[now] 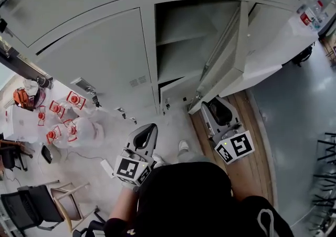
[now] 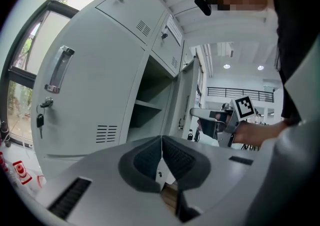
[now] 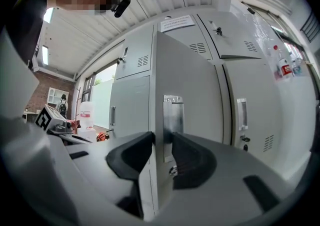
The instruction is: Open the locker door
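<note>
Door of the middle locker stands swung out, hinged at its right side. In the head view its free edge comes down to the right gripper.

Right gripper view: the door fills the middle of the frame. Its free edge runs upright between the jaws of the right gripper. Left jaw sits behind the edge, right jaw in front of the door's face. Jaws are parted. The right pad stands off the door with a gap showing, so no clamp. Metal handle shows in that gap, just above the pads. Closed lockers to either side. The one on the right has a handle and lock.

Left gripper is low and left of the open locker, well apart from the door, pointing toward the locker bank. In its own view the left gripper has pads pressed together with nothing between them. Beyond it are the open compartment with a shelf and the right gripper out at the door, a hand behind it. The neighbour door on the left is closed, with a key hanging at its lock.

Bottles with red caps stand on the floor left of the person, near a chair.
</note>
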`<state>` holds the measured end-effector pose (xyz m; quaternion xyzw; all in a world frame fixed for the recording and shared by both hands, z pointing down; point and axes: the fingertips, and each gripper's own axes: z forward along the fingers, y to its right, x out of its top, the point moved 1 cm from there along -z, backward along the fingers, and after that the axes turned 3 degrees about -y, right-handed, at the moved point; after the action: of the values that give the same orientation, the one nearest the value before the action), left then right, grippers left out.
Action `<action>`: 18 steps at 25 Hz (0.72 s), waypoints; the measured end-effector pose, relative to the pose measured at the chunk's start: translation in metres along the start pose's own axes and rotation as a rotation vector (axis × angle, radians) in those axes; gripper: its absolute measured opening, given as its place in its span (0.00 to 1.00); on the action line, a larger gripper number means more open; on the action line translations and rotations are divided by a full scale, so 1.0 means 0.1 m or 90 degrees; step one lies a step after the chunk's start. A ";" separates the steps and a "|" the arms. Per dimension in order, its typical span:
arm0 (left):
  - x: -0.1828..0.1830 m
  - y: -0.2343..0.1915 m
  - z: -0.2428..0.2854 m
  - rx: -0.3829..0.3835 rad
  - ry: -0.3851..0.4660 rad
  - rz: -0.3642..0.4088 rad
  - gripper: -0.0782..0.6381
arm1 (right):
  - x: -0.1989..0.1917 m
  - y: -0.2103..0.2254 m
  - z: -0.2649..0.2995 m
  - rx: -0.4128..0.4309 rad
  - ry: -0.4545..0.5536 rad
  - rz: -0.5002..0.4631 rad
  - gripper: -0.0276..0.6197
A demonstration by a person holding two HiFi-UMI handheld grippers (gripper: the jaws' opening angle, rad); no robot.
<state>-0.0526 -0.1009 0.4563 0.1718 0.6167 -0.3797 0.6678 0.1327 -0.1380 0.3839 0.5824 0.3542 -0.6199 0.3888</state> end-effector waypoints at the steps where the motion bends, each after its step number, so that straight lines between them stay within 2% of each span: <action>1: -0.01 0.02 0.03 -0.007 -0.003 0.001 0.14 | 0.00 0.02 -0.04 -0.006 0.002 -0.002 0.26; 12: -0.04 0.29 0.32 -0.074 -0.026 0.011 0.14 | -0.04 0.32 -0.51 -0.089 0.016 0.004 0.23; 18: -0.07 0.46 0.49 -0.114 -0.036 0.019 0.14 | -0.06 0.59 -0.81 -0.163 0.021 0.003 0.17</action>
<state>0.0154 -0.1031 0.4606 0.1101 0.6260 -0.3179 0.7035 0.2216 -0.0916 0.3850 0.5392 0.4355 -0.5591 0.4550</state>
